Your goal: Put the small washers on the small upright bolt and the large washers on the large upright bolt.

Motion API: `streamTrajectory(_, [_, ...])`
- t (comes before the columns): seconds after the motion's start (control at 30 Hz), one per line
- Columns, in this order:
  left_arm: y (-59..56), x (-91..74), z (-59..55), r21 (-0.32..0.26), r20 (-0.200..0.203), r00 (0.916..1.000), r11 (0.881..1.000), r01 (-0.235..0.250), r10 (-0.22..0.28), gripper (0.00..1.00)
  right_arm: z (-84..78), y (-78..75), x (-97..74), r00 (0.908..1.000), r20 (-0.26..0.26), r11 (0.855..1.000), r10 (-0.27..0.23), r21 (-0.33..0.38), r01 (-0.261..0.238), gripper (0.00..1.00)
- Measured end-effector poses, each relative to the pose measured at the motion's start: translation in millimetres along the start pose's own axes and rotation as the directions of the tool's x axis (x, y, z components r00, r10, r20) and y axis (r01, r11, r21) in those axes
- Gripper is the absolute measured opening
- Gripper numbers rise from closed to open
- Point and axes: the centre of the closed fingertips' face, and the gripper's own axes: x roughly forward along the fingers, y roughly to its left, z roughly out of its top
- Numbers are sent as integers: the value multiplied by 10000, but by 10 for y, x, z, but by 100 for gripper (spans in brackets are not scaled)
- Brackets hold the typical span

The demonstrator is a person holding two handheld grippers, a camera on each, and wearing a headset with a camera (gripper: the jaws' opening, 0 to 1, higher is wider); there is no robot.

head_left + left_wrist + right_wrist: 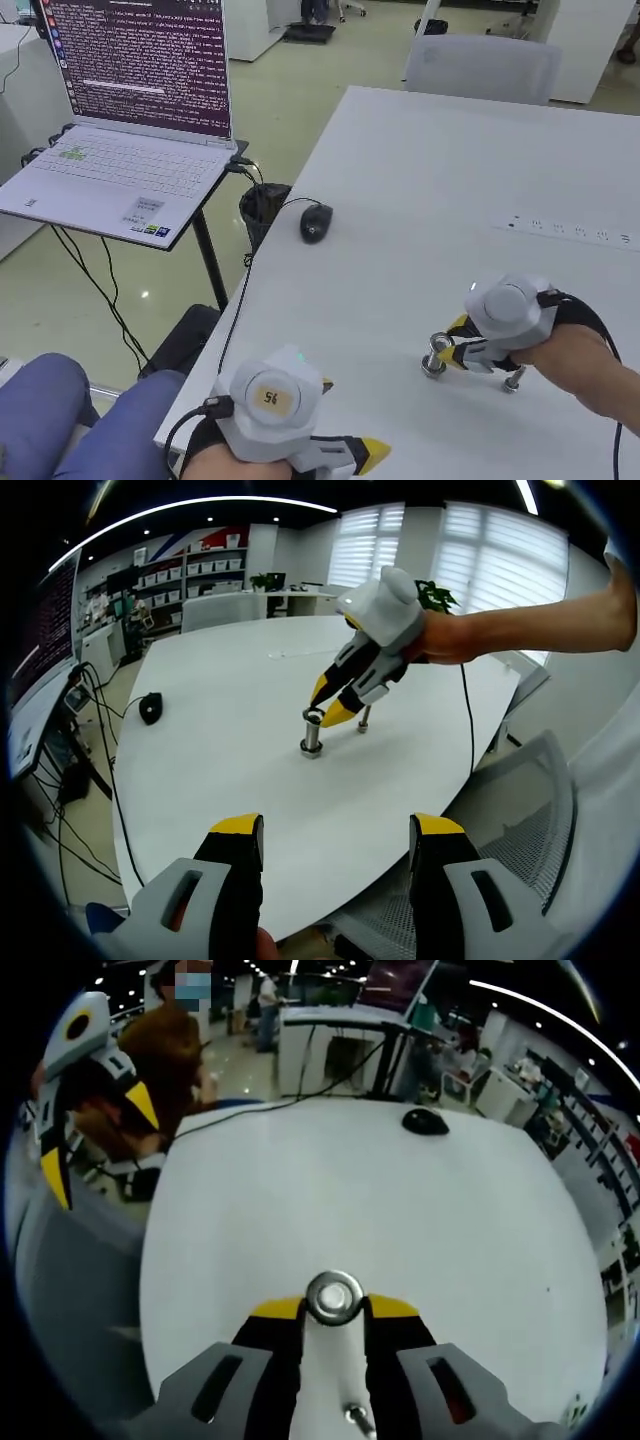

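The right tongs (pixel 328 702) are pressed onto a washer (pixel 335 1297), 1 yellow tip touching each side of the ring, and hold it flat. In the left gripper view the ring sits at the very top of the large upright bolt (pixel 311 738), which stands on the white worktop (pixel 430 180) with its long axis vertical. Whether the hole has already caught the tip of the shaft I cannot tell.

The coming move turns on this: the bolt lies straight below the washer, so the ring should go down along the shaft's axis, kept level, and be let go once it is threaded on. A tilted ring could catch on the bolt's tip.

The small upright bolt (pixel 363 720) stands just beside the large one, on its right, under the right tongs' body, so a sideways slip could knock it.

The left tongs (pixel 338 835) are spread, holding nothing, at the near left edge, well apart from both bolts.
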Motion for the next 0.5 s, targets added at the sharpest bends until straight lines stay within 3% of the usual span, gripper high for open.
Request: streamTrajectory(0.5, [17, 1, 14, 15, -31, 10000, 10000, 5, -5, 58, -70, 1, 162, 9987, -424, 9996, 267, 67, -265, 24])
